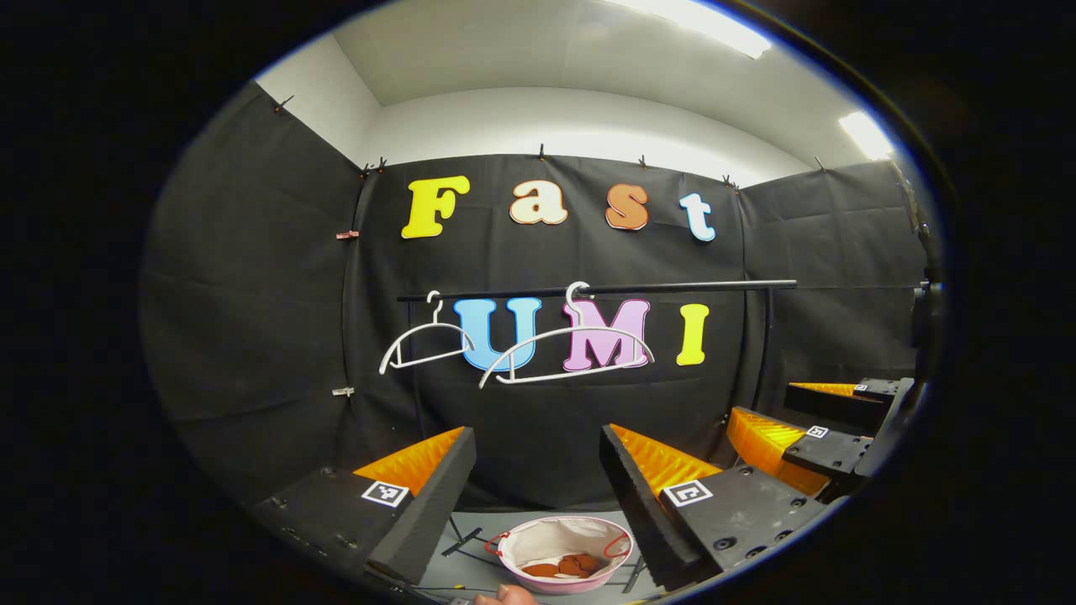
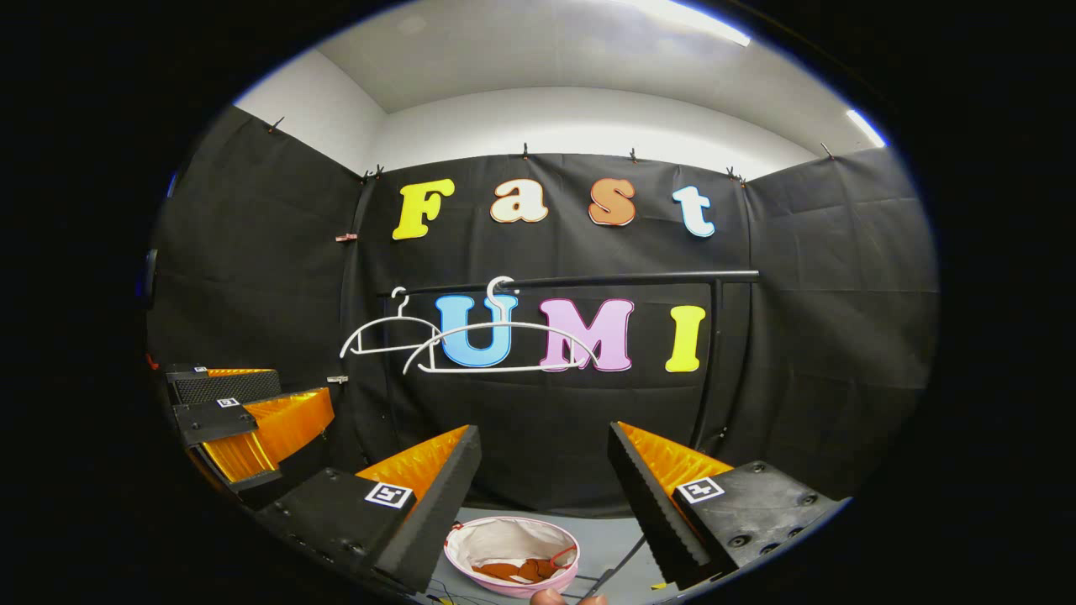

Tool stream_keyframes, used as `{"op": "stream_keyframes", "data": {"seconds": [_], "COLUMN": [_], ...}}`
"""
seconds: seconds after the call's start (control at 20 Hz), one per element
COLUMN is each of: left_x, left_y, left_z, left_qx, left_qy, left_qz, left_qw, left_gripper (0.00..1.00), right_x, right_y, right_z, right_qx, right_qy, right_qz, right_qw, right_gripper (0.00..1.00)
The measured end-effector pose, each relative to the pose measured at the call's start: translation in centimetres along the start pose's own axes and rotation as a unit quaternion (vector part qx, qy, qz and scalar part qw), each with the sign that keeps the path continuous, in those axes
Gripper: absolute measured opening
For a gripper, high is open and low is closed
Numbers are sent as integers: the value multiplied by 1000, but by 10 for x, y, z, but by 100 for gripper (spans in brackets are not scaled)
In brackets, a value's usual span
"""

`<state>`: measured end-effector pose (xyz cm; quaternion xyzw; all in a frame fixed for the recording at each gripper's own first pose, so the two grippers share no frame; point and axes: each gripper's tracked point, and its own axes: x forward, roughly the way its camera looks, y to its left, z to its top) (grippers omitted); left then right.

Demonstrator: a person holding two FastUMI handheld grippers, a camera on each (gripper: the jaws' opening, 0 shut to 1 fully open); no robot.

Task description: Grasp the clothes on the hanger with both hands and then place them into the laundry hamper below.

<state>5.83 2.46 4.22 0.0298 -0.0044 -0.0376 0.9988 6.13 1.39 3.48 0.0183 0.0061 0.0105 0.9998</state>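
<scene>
Left gripper view: we held both grippers, left (image 1: 538, 496) & right (image 2: 545, 491), wide apart, empty; clothes (image 1: 565, 565), prob. a brown garment, lay in hamper (image 1: 538, 539) directly below, between fingers; hangers (image 1: 565, 353) bare.

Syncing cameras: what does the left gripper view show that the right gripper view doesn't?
Left gripper view: the right gripper at its right edge, jaws open. Right gripper view: the left gripper at its left edge, jaws open. Shared: two bare thin white hangers on the black rail, and the round white fabric hamper holding rust-brown clothes.
</scene>
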Motion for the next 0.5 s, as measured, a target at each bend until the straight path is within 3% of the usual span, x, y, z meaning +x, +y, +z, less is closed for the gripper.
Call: {"op": "stream_keyframes", "data": {"seconds": [0.5], "left_x": [1], "left_y": [0], "left_z": [0], "left_qx": [1], "left_qy": [5], "left_qz": [6], "left_qw": [1000], "left_gripper": [92], "right_x": [-3], "right_y": [4], "right_z": [-3], "right_qx": [1], "right_qy": [3], "right_qz": [5], "right_qw": [1000], "right_gripper": [98]}}
